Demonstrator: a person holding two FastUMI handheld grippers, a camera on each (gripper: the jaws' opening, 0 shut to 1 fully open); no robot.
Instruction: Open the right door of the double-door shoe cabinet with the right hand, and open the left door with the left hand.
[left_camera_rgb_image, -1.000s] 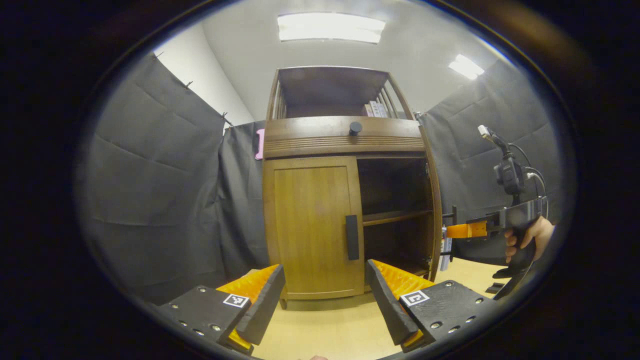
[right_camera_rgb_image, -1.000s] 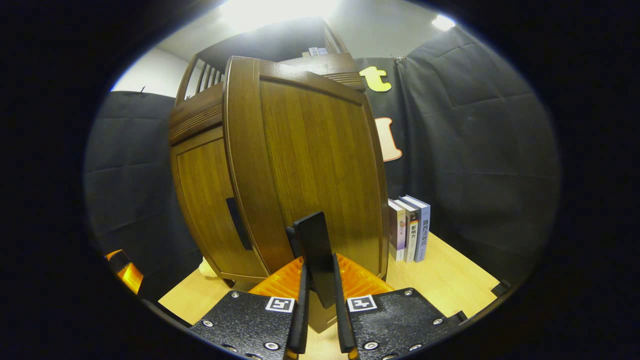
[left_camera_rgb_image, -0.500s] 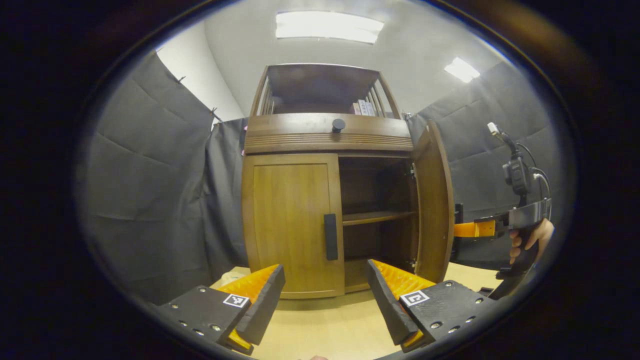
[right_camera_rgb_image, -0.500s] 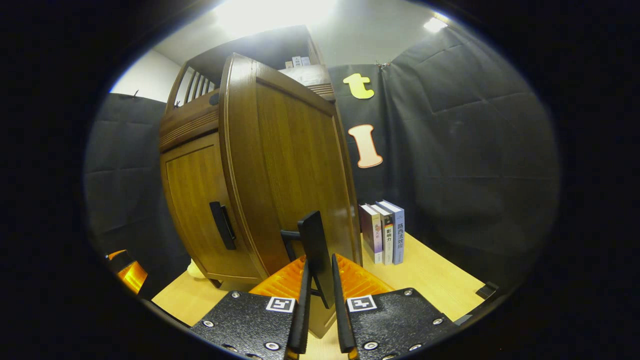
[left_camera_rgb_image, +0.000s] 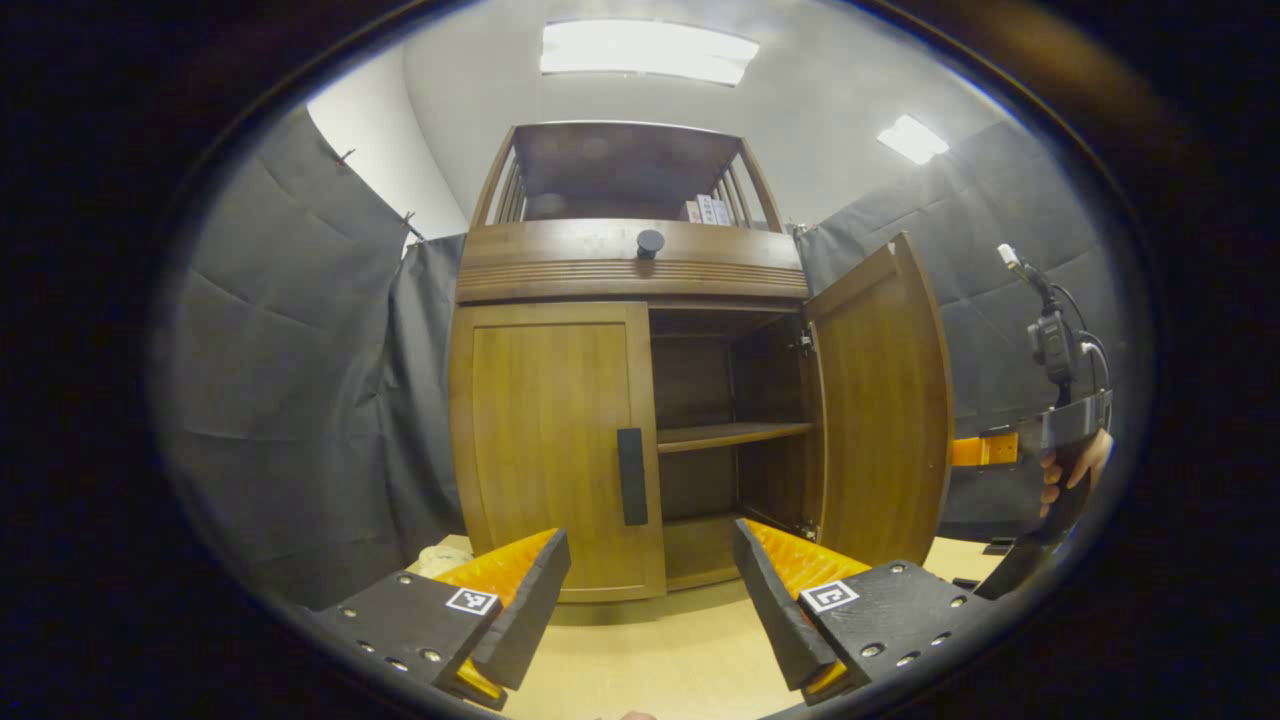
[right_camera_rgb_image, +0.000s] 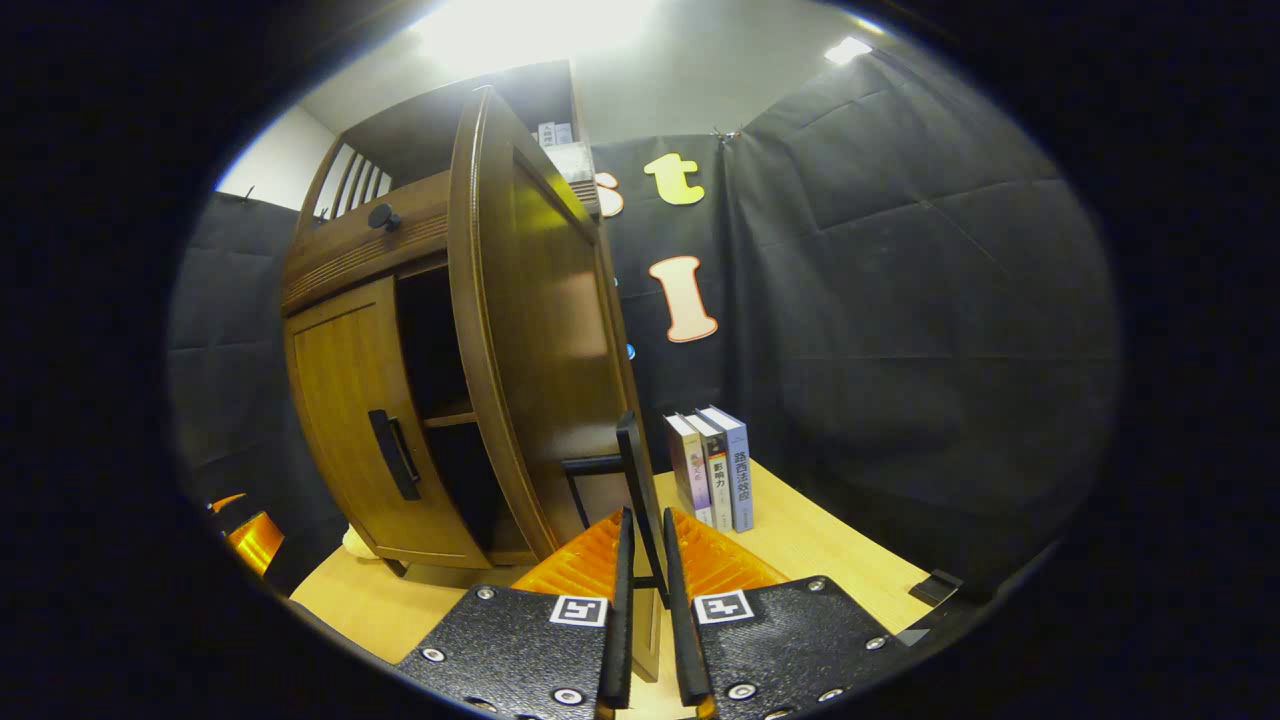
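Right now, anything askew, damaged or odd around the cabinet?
Nothing stands out. The brown wooden cabinet stands square, its right door swung open by the right gripper, left door shut; three upright books beside it.

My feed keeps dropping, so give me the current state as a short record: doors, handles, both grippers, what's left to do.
right door: swung wide open, interior shelf exposed
right door handle: pinched between the right gripper's fingers
right gripper: shut on the handle
left door: closed
left door handle: untouched
left gripper: open, short of the left door, roughly facing its handle
books: upright on the table beside the cabinet
remaining: left door not yet opened
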